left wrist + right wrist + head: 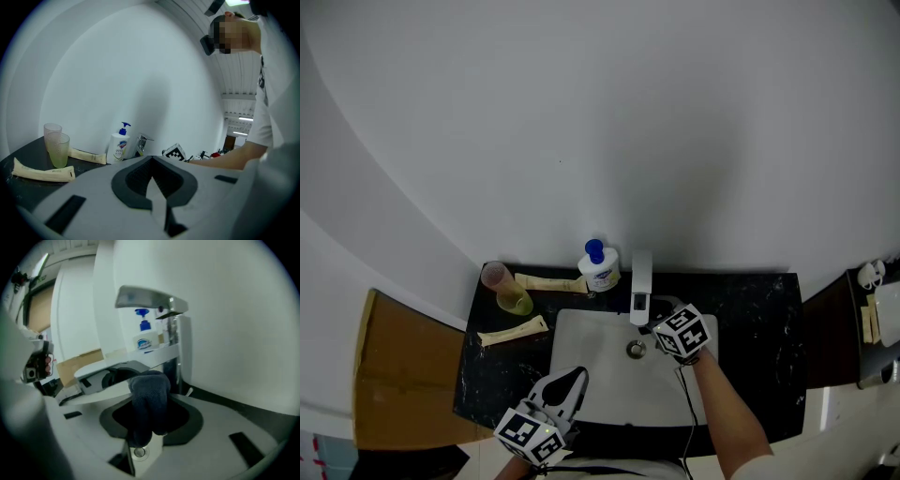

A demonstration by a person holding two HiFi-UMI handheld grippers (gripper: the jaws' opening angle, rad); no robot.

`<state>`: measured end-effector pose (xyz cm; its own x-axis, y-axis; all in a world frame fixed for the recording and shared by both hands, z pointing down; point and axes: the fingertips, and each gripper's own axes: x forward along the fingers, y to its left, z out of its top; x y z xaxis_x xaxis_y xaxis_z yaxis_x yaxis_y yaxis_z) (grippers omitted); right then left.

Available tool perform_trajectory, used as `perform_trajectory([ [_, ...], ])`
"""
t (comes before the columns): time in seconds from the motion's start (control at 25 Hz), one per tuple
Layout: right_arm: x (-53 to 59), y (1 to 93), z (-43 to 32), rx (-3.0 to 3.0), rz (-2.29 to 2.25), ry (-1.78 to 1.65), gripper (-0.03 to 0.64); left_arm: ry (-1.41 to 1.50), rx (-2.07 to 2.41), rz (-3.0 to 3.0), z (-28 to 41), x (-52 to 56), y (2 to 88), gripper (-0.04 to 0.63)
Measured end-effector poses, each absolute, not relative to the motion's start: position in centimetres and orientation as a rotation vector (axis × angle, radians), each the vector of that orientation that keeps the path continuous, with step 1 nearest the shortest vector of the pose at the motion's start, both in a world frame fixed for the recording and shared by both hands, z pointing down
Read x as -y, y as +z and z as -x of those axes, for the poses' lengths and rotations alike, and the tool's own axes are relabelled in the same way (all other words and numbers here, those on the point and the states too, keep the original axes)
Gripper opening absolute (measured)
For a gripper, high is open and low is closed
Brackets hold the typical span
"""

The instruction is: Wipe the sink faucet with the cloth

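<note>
**Cloth held at the faucet of a white sink**

Seen from above, a chrome faucet (pixel 640 281) stands at the back of a white sink (pixel 581 328) set in a dark worktop (pixel 750 319). The right claw (pixel 656 321) is just in front of the faucet, over the basin. It is clamped on a dark blue cloth (pixel 149 399) (bunched into a thick wad) that sits close by the faucet's upright stem; whether they touch cannot be made out. The left claw (pixel 565 386) is well in front of the faucet, at the sink's near edge, closed with nothing in it. Left of the faucet stand a soap bottle (pixel 600 267), two cups (pixel 514 300) and two tubes (pixel 514 331).
</note>
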<state>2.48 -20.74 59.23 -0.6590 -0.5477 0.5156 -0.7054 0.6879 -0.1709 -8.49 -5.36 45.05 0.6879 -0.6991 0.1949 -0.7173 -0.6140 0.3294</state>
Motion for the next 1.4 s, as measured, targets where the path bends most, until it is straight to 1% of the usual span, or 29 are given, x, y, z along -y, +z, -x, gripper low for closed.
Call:
perform_trajectory([
  [0.2, 24.0, 57.6, -10.3, 2.383, -1.394, 0.556, 0.134, 0.063, 1.11, -2.521, 9.0, 5.2, 45.2, 0.002],
  [0.32, 24.4, 57.4, -12.2, 2.367, -1.461, 0.587, 0.135, 0.061, 1.108, -2.519, 9.0, 5.2, 45.4, 0.002],
  [0.44, 23.5, 57.9, -10.1, 2.397, -1.337, 0.576, 0.134, 0.074, 1.111, -2.513, 8.8, 5.3, 45.0, 0.002],
  [0.64, 19.6, 58.5, -2.2, 2.543, -0.899, 0.554, 0.135, 0.074, 1.106, -2.525, 8.4, 5.6, 44.8, 0.002],
  [0.72, 19.0, 58.7, -0.6, 2.543, -0.819, 0.503, 0.134, 0.072, 1.109, -2.522, 8.5, 5.6, 44.9, 0.002],
  [0.84, 21.2, 58.6, -3.0, 2.503, -1.01, 0.505, 0.133, 0.082, 1.12, -2.514, 8.6, 5.6, 44.6, 0.002],
  [1.0, 24.2, 57.9, -10.0, 2.391, -1.38, 0.536, 0.135, 0.054, 1.123, -2.518, 9.3, 5.3, 45.1, 0.002],
  [1.12, 24.7, 57.6, -12.6, 2.366, -1.492, 0.598, 0.135, 0.071, 1.136, -2.509, 9.5, 5.4, 44.9, 0.002],
  [1.24, 23.8, 58.0, -10.6, 2.4, -1.36, 0.594, 0.135, 0.063, 1.126, -2.514, 9.4, 5.3, 45.1, 0.002],
  [1.4, 20.2, 58.4, -4.0, 2.528, -1.002, 0.575, 0.134, 0.059, 1.108, -2.524, 8.8, 5.4, 45.0, 0.002],
])
